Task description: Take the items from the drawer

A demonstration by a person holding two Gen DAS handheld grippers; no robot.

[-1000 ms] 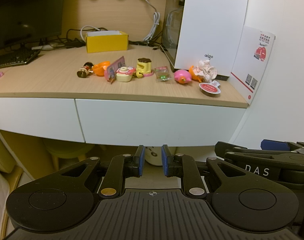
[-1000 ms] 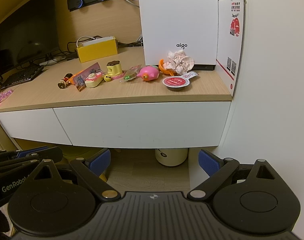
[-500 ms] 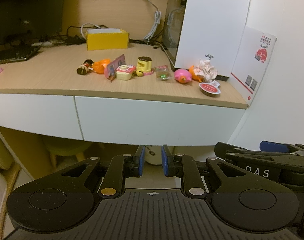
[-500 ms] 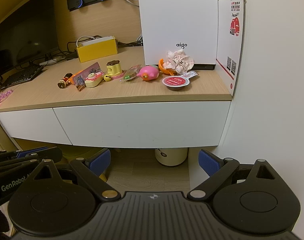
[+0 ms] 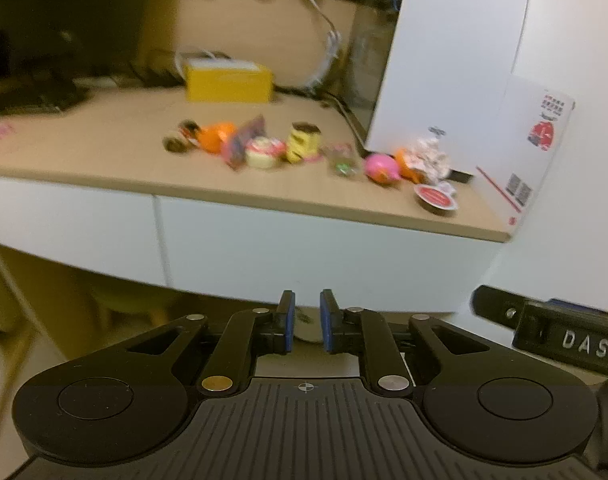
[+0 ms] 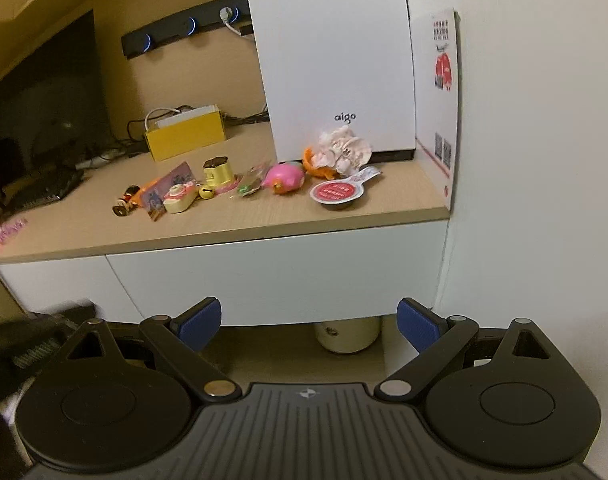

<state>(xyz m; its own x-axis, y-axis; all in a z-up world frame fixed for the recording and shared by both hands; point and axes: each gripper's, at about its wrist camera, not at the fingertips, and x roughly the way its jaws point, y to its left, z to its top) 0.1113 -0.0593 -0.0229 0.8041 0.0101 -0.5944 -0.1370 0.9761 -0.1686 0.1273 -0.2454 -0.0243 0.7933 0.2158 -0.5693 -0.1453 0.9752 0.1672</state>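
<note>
The white drawer front under the wooden desk is shut, and I cannot see inside it. Small toys lie in a row on the desk top, among them a pink toy, a yellow cup-shaped toy and a red-lidded cup. My left gripper hangs below the drawer's lower edge, pads nearly together with nothing between them. My right gripper is open and empty, just below and in front of the same drawer. The left wrist view is blurred.
A white computer case and a leaning card stand at the desk's right end against the wall. A yellow box, cables, a keyboard and a monitor fill the back left. A pale bin sits on the floor under the desk.
Both grippers have moved closer to the drawer front, which looms larger in both views. The left view has swung left and blurred. Neither gripper's opening has changed.
</note>
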